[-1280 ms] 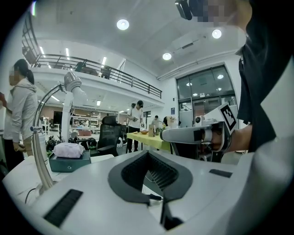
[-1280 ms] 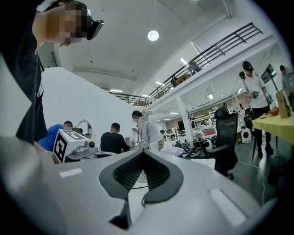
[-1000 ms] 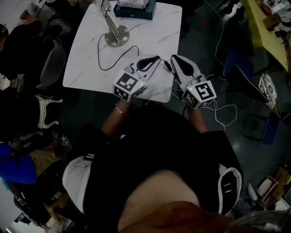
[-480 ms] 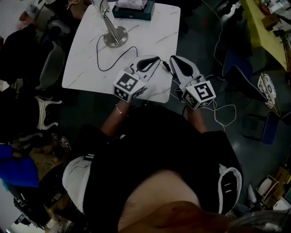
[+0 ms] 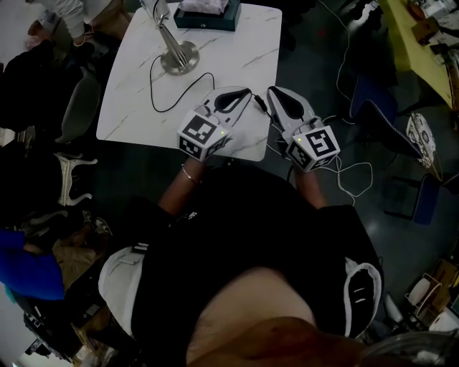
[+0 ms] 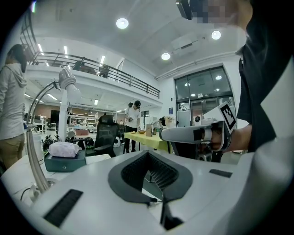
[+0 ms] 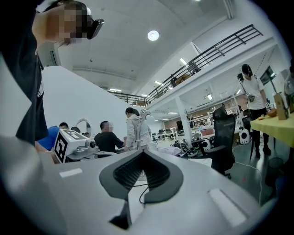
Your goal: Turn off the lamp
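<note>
Lamp: the lamp [image 5: 179, 56] stands upright on the white surface [image 5: 237, 57]. Its neck arches up to a head that the left gripper view shows clearly.
Lit or not: I cannot tell. The head view is dim and the lamp's head looks pale but not plainly glowing.
Cord: the cord [image 5: 166, 107] loops from the lamp's base towards the near edge and ends between the two grippers.
Box: a teal box [image 5: 208, 14] sits just behind the lamp.
Left gripper: the left gripper [image 5: 244, 93] is held well short of the lamp, over the near edge. Its fingers [image 6: 131, 172] are closed tip to tip with nothing between them.
Right gripper: the right gripper [image 5: 278, 93] is farther from the lamp, just beside the left one. Its fingers are also pressed together and empty.
Changed: very little over the last second. Both grippers have kept their place and pose. The lamp and surface have slid slightly left in the head view, which looks like the head camera drifting, since cord and base keep the same layout. A person [image 5: 72, 11] beyond the lamp's corner has come further into view.
Meaning: neither gripper has come any closer to the lamp or cord, so the pause has not advanced the task. The scene fits a lit lamp waiting to be switched, or a dark one with the grippers drawn back.
</note>
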